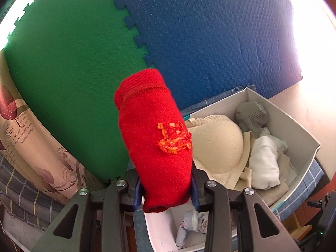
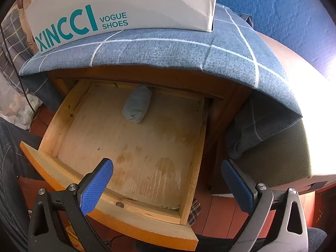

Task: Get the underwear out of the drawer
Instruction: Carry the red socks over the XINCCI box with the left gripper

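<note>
Carrying a rolled red underwear (image 1: 155,138), clamped at its lower end in the left hand-held gripper (image 1: 166,195), long axis running up and away from the jaws, above the near-left edge of the white shoebox (image 1: 294,124) holding a beige bra (image 1: 216,145) and pale rolls. Hovering with the right hand-held gripper (image 2: 166,180) spread wide and empty over the pulled-out wooden drawer (image 2: 52,126). Leaving one grey-blue rolled garment (image 2: 137,105) at the drawer's far end, straight ahead of the right jaws, lengthwise toward them, bare plywood all around.
</note>
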`<action>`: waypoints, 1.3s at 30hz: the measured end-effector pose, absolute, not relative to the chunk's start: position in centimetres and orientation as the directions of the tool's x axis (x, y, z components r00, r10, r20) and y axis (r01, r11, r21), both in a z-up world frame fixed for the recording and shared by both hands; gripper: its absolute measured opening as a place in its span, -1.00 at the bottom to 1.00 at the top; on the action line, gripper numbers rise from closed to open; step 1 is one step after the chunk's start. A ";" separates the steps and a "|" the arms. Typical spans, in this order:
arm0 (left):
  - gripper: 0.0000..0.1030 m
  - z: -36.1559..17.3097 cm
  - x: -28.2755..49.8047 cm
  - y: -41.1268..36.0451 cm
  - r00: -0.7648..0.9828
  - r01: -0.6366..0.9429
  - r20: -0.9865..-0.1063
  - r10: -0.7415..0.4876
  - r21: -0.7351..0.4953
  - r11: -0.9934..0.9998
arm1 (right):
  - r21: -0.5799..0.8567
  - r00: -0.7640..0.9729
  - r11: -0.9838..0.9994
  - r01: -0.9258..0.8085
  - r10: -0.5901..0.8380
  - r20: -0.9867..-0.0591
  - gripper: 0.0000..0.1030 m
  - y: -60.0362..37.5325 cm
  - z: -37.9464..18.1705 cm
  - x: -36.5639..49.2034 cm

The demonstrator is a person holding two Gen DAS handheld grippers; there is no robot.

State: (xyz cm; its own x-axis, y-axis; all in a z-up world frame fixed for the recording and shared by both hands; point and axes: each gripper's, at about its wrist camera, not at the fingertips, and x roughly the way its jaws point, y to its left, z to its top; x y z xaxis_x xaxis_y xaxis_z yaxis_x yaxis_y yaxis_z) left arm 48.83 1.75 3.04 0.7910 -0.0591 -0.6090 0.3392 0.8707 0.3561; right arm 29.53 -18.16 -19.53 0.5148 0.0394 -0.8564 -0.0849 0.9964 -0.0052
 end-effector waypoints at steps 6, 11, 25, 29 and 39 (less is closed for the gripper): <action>-0.31 2.6 50.1 2.1 0.769 0.333 -0.637 -0.054 0.327 0.884 | -0.006 0.506 0.996 -0.092 0.041 -0.861 0.98 -17.9 -19.8 29.7; -0.31 2.4 50.0 2.4 0.767 0.335 -0.640 -0.048 0.336 0.880 | -0.005 0.505 0.995 -0.097 0.045 -0.862 0.98 -17.7 -19.9 29.7; -0.31 -0.4 48.6 4.4 0.711 0.348 -0.700 -0.061 0.275 0.896 | -0.001 0.506 0.994 -0.108 0.054 -0.861 0.98 -17.3 -20.0 29.7; -0.31 -0.9 48.4 4.5 0.699 0.352 -0.712 -0.065 0.264 0.898 | -0.004 0.503 0.993 -0.116 0.055 -0.862 0.98 -17.1 -20.1 29.7; -0.31 -1.8 48.3 3.7 0.681 0.373 -0.729 -0.065 0.270 0.888 | -0.007 0.504 0.993 -0.118 0.054 -0.862 0.98 -17.0 -20.0 29.6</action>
